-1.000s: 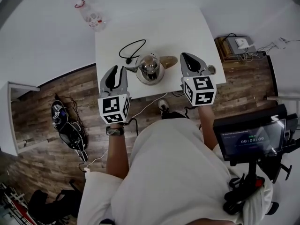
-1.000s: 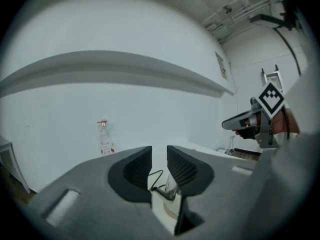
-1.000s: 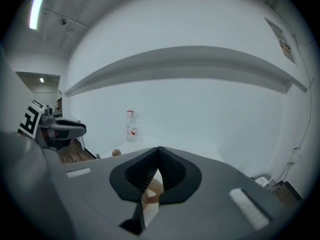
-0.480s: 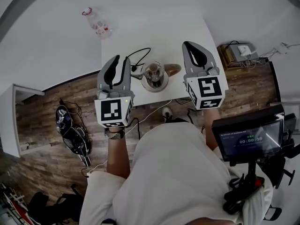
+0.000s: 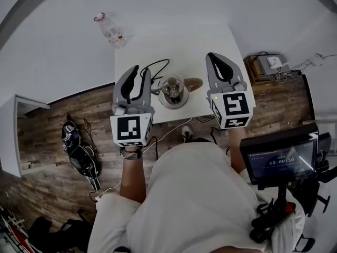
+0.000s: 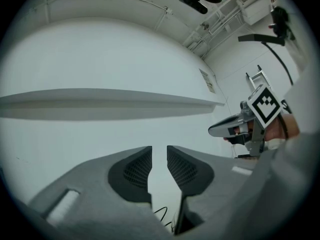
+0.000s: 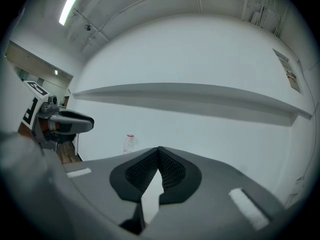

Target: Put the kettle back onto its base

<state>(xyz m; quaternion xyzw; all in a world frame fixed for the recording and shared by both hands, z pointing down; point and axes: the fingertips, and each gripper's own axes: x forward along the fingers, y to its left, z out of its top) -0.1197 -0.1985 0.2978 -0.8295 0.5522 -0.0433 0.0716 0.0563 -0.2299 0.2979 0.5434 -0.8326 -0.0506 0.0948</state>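
Observation:
A silvery kettle with a wood-coloured handle stands on a round disc at the front of the white table. A black cord loops away from it to the left. My left gripper hangs high above the table, left of the kettle, its jaws a narrow gap apart with nothing between them. Right of the kettle my right gripper is held just as high, shut and empty, its tips touching. Both point level at a white wall. Neither touches the kettle.
A clear plastic bottle lies beyond the table's far left corner. A box with cables sits to the right on the wooden floor, a screen on a stand near my right side, dark gear on the floor at left.
Both grippers have risen from table height toward the head camera, most of it in the first half second. The kettle has not moved.

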